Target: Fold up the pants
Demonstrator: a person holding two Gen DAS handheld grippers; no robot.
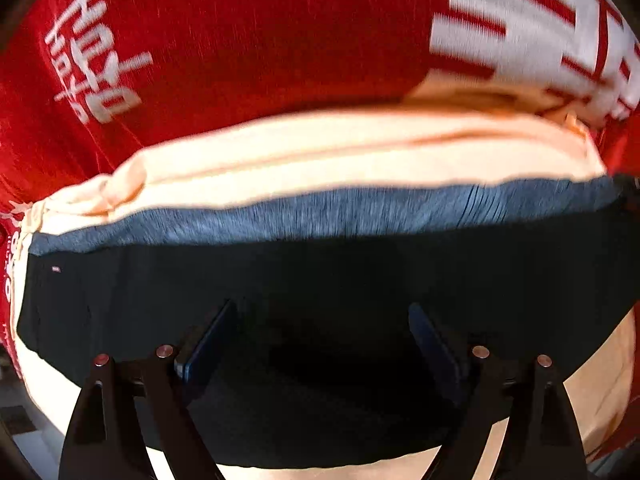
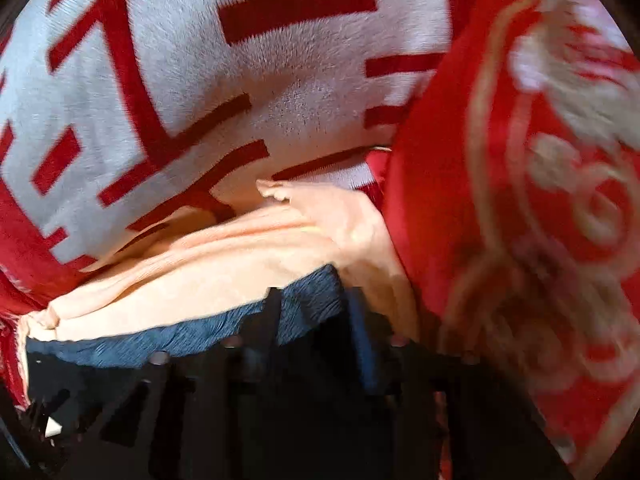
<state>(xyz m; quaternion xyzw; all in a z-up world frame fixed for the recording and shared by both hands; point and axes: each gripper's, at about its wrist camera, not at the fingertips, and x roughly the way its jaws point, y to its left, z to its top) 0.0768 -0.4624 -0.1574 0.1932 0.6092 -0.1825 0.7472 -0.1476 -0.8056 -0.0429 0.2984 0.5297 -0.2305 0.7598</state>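
Note:
The dark navy pants [image 1: 320,280] lie folded with a ribbed blue-grey waistband [image 1: 320,210] along their far edge, on top of peach cloth [image 1: 320,156]. My left gripper [image 1: 322,316] is open, its two fingers spread wide just above the dark fabric, holding nothing. In the right wrist view the waistband [image 2: 312,304] shows between the fingers of my right gripper [image 2: 316,312], which stand close together on it at the pants' right end. The dark pants [image 2: 100,376] run off to the left.
A red blanket with white characters [image 1: 240,40] covers the surface beyond the clothes and shows in the right wrist view [image 2: 200,100]. A red cushion with gold pattern [image 2: 520,200] stands close at the right. Peach cloth [image 2: 240,256] lies bunched under the pants.

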